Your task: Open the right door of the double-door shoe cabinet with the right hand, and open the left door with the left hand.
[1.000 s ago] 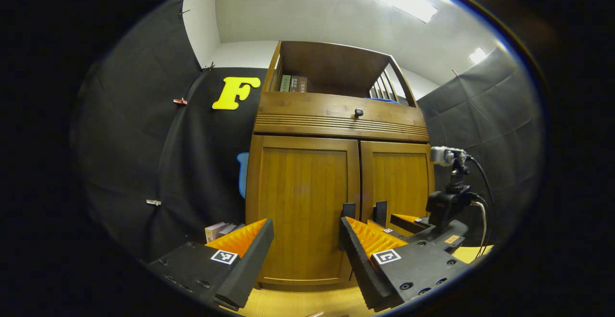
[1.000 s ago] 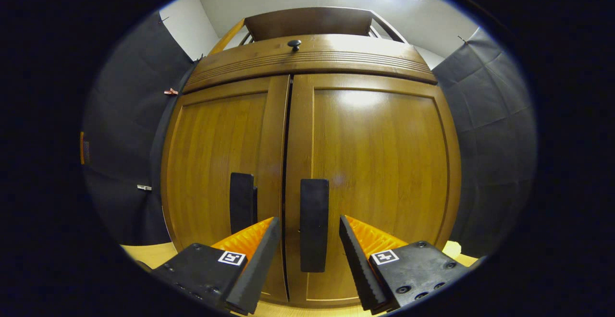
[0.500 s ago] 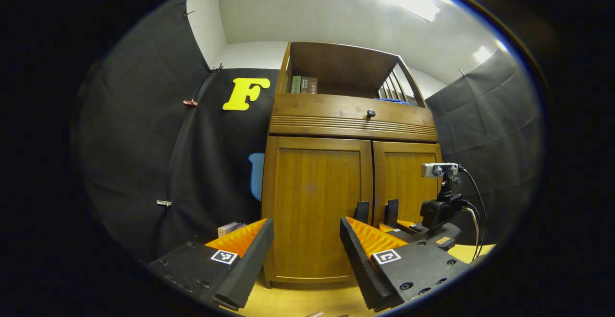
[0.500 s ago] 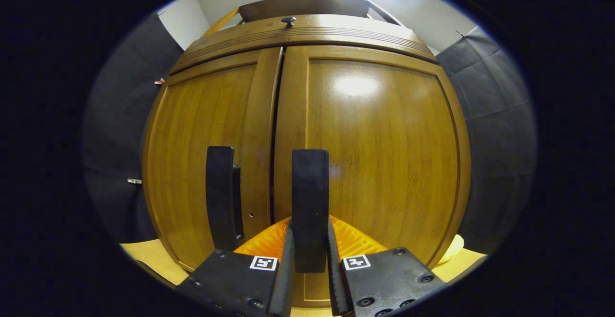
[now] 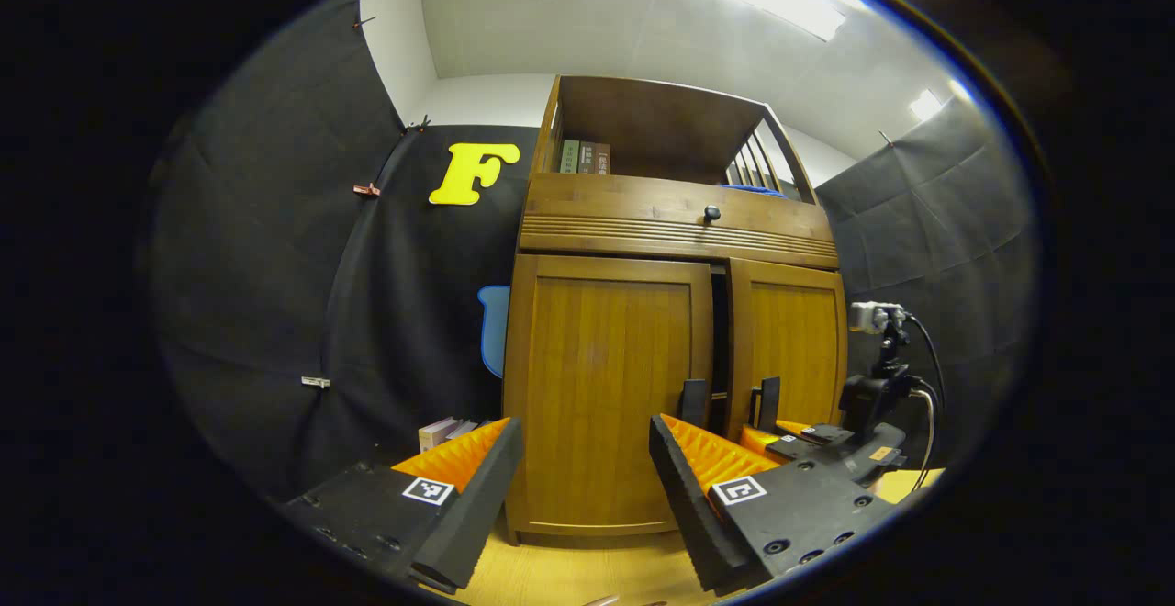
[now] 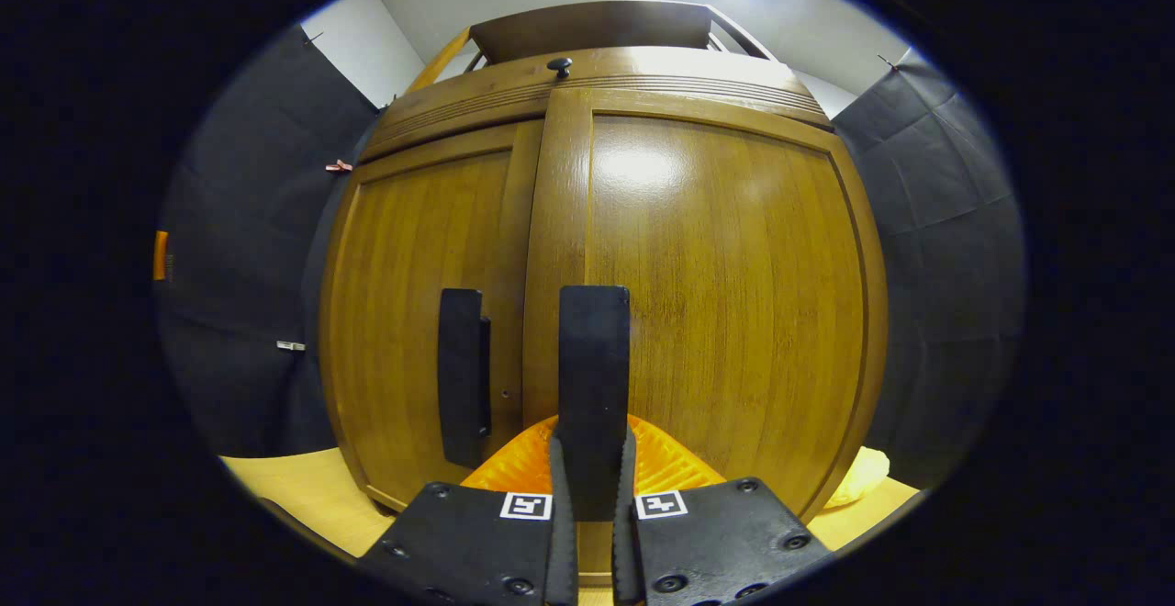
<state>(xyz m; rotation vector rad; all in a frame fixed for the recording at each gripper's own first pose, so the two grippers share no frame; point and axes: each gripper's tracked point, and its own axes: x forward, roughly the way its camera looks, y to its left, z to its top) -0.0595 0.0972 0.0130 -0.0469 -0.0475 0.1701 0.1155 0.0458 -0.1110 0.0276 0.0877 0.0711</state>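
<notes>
Right gripper (image 6: 592, 459) at 6 o'clock in the right gripper view, fingers pinched on the right door's handle (image 6: 594, 376). Right door (image 6: 716, 294) has swung out since half a second ago: a dark gap now shows between the doors in the left gripper view, at 3 o'clock of the left door (image 5: 606, 395). Pull has begun. Left gripper (image 5: 578, 468) spread, holding nothing, well short of the left handle (image 5: 692, 401); left door shut.
</notes>
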